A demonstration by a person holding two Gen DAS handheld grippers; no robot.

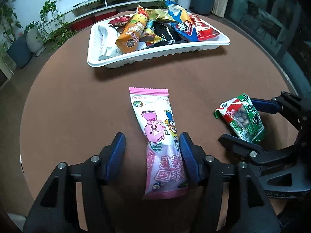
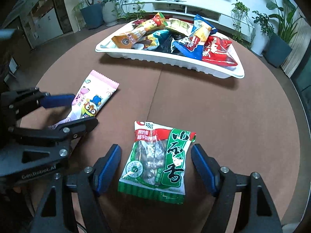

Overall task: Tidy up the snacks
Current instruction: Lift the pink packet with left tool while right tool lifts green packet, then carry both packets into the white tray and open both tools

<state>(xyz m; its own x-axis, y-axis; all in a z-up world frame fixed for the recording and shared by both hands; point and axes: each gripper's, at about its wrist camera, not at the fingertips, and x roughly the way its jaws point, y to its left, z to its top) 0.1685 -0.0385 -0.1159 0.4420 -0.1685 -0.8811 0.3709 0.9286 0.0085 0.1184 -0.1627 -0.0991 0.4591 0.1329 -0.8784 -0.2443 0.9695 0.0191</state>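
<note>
Landmark: one white ribbed tray (image 1: pixel 155 57) on one round brown table (image 1: pixel 77 106).

Inside tray, heaped and overlapping, about eight snack packets countable:
- One orange packet with cartoon face (image 1: pixel 132 33), on top, toward tray's left-centre.
- One white packet (image 1: pixel 108 38), at tray's left end.
- One black packet (image 1: pixel 165 33), mid-tray.
- One blue-and-white packet (image 1: pixel 182 25), right of centre, tilted up.
- One red packet (image 1: pixel 204 29), at tray's right end.
- One olive-gold packet (image 1: pixel 161 15), at far side.
- One dark red packet (image 1: pixel 118 21), far left corner, mostly hidden.
- One light blue packet (image 2: pixel 157 36), partly buried under the orange one.

Outside tray, on the near side, two packets flat on the table:
- One pink cartoon packet (image 1: pixel 159 134), lengthwise toward the tray, well apart from it.
- One green-and-red nut packet (image 2: pixel 157 161), with clear window, also well apart from the tray, to the right of the pink one.

Grippers, two, both with blue pads:
- Left gripper (image 1: pixel 152 149): spread wide, straddling the pink packet's near half; right pad just beside or touching the packet's edge, left pad clear of it. Not clamped.
- Right gripper (image 2: pixel 156 163): spread wide, straddling the nut packet, gaps on both sides. Not clamped.
</note>
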